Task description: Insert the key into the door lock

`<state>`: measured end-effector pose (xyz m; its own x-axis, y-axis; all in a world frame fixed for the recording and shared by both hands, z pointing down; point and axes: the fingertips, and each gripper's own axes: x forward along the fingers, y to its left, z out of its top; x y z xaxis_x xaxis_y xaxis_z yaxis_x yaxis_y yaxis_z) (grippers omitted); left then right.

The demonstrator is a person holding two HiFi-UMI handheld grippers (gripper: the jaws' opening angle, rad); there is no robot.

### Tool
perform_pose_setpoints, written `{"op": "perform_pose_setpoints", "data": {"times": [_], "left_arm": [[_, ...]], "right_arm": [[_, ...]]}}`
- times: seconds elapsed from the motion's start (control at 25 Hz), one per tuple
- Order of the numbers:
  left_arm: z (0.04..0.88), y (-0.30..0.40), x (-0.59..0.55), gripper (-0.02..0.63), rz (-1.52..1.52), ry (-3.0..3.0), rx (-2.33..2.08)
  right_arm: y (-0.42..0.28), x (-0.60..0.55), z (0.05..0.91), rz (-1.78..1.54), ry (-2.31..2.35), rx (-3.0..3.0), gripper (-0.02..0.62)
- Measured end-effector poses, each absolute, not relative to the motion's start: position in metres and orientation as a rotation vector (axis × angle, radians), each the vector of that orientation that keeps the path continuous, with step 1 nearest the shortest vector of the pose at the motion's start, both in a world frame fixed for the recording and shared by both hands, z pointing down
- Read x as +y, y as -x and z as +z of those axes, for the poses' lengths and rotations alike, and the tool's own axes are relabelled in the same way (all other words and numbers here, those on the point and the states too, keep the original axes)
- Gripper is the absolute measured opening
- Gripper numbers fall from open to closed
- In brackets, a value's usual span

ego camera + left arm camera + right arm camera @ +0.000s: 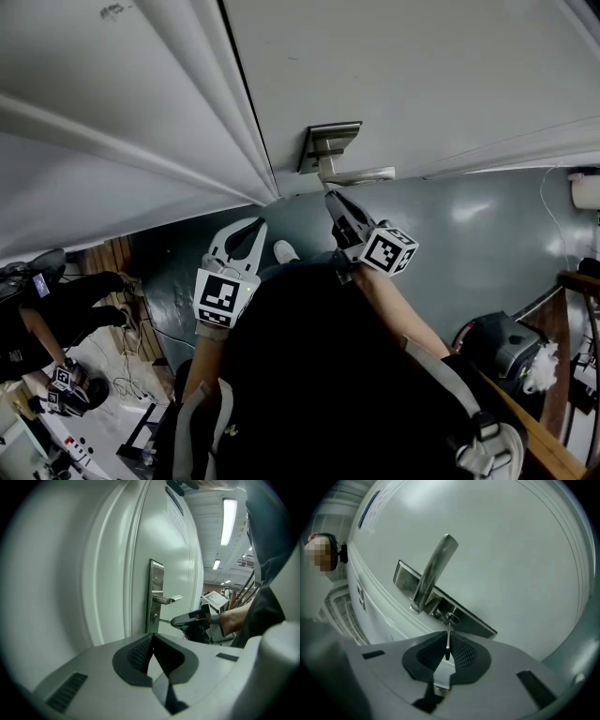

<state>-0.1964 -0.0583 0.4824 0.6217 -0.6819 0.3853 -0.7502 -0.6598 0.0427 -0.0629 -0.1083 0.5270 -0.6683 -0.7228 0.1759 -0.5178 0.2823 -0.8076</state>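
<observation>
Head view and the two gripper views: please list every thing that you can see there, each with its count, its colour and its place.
door: one, white, in front of the person.
lock plate: one, silver metal, on the door.
handle: one, silver, on the lock plate.
lock cylinder: one, silver, in the plate beside the handle.
key: one, silver, its tip at the lock cylinder.
floor: grey-green, below the door.
ceiling lights: at least two, white, left gripper view.
other person: one, dark clothes, head view's lower left.
left gripper: one, white, jaws together, nothing between.
right gripper: one, white, jaws closed on the key.
</observation>
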Motion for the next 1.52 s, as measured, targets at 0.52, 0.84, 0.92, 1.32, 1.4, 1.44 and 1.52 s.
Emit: {"op": "perform_pose_setpoints", "data": {"times": [0.52,0.84,0.92,1.32,1.4,1.44,1.52], "left_arm": [[0.48,0.201,-0.059,0.008,0.52,-2.642,-1.197],[0.481,0.202,-0.062,0.008,0.525,-2.643,-1.199],[0.481,0.202,-0.063,0.008,0.523,-2.646,-1.196],[0.482,0.199,-0.064,0.008,0.521,-2.648,-1.175],[0.482,0.199,-0.064,0.008,0.521,-2.647,-1.176],[0.482,0.199,-0.064,0.008,0.521,-2.646,-1.177],[0.483,0.2,-0.064,0.008,0.527,-2.646,-1.179]], "right_arm": [[0.066,-0.124,0.523,-1.507,0.945,2.029,0.034],[0.063,-0.124,0.53,-1.576,0.891,1.848,0.034],[0.063,-0.124,0.53,-1.583,0.886,1.816,0.034],[0.062,-0.125,0.529,-1.58,0.889,1.736,0.034],[0.063,-0.126,0.529,-1.582,0.899,1.717,0.034],[0.063,-0.126,0.529,-1.581,0.905,1.707,0.034],[0.064,-0.129,0.529,-1.581,0.916,1.684,0.034]]}}
